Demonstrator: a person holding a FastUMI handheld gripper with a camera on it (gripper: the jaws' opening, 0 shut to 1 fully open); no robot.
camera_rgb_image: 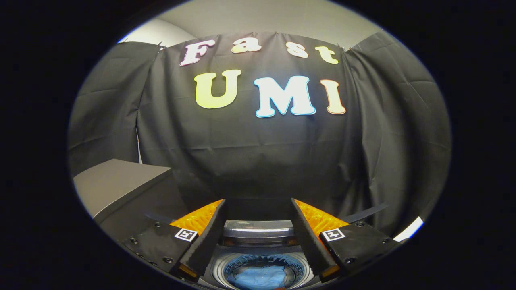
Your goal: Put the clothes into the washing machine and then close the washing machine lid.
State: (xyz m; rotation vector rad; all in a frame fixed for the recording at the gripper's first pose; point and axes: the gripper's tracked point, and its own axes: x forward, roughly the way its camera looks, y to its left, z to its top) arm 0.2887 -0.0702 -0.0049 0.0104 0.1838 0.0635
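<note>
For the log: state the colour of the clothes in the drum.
Light blue, gripper view.

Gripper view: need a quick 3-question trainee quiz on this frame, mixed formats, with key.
1. True or false: the washing machine lid is already shut.
2. Where is the light blue garment?
A. Between the fingertips
B. Inside the drum
C. On the grey cabinet
3. Fill in: the tongs are ____, with nothing between the fingers.

Key
1. False: the drum is exposed from above, seen between the fingers.
2. B: it lies in the drum, below the tongs.
3. Open: the fingers stand well apart over the machine.
</note>
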